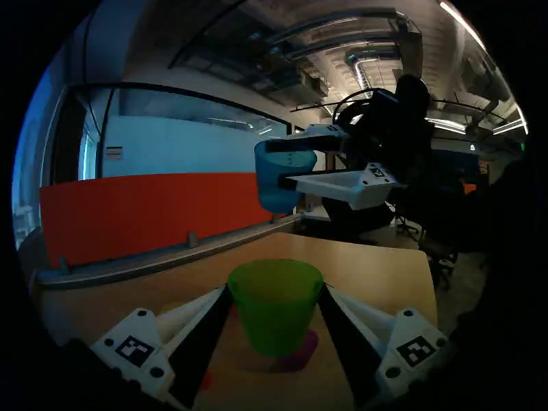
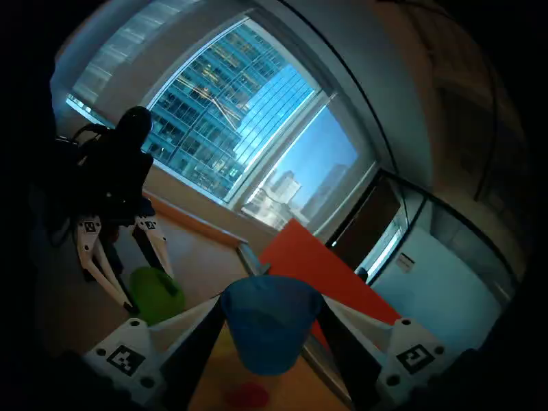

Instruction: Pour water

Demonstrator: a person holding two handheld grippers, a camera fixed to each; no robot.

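Green cup [image 1: 275, 308] pinched in the left claw [image 1: 274, 290], blue cup [image 2: 269, 329] pinched in the right claw [image 2: 270, 303].
The left claw holds the green cup low at the counter [image 1: 370, 264]. The right claw reaches in sideways and holds the blue cup upright, high in the air past the green cup.

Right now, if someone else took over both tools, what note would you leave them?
Left tool: closed on the green cup, which stands upright on the table.
Right tool: closed on the blue cup, held in the air above and beyond the green cup, roughly upright.
Done: both cups are gripped and the blue one is off the table.
Left: bring the blue cup over the green one and tip it. No stream is visible, and I cannot tell whether the blue cup holds water.
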